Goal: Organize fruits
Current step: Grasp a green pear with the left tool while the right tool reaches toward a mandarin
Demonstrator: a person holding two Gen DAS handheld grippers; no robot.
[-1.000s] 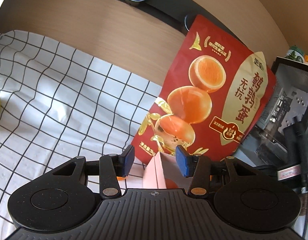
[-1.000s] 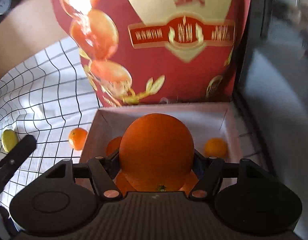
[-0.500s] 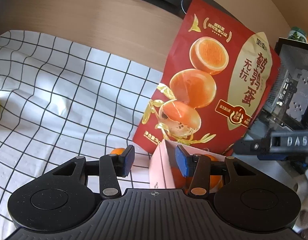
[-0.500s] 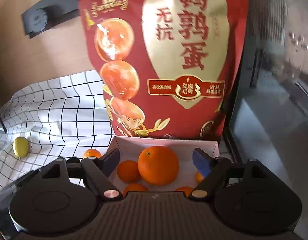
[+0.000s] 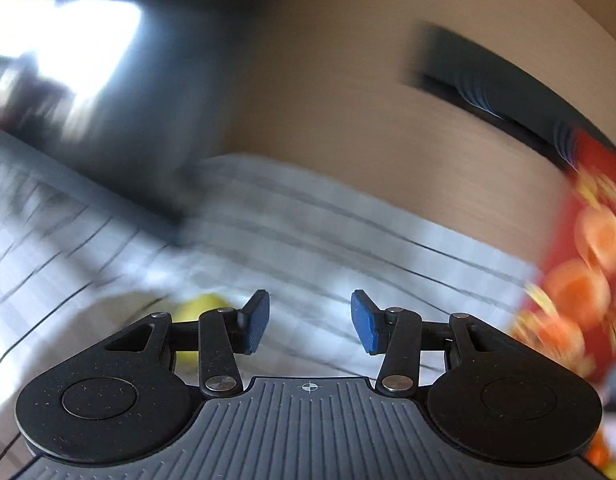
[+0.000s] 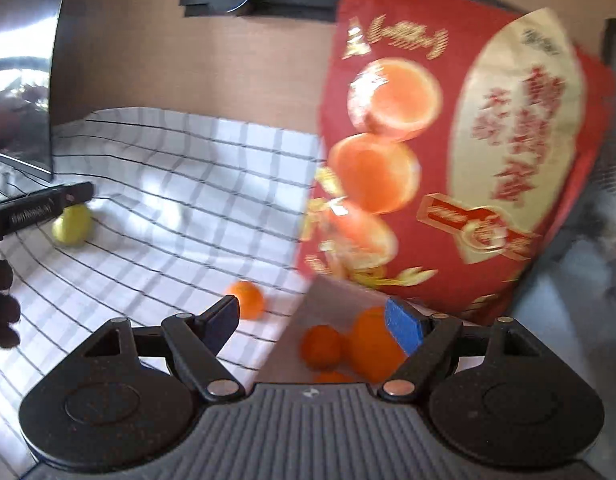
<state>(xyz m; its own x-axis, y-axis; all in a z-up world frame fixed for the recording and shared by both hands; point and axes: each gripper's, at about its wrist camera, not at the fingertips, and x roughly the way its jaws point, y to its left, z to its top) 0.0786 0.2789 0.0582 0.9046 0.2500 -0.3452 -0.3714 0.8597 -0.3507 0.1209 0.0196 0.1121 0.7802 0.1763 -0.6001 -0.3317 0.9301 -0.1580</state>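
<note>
Orange fruit is seen in the pink box (image 6: pixel 328 296) at five o'clock of the right wrist view: a large orange (image 6: pixel 372 346) beside a smaller one (image 6: pixel 320 347). The right gripper (image 6: pixel 314 326) is spread wide, nothing grasped. A small orange (image 6: pixel 248 298) lies on the checked cloth (image 6: pixel 195 184), a yellow-green fruit (image 6: pixel 71 225) at nine o'clock. The left gripper (image 5: pixel 310 322) is parted, empty, over blurred cloth.
</note>
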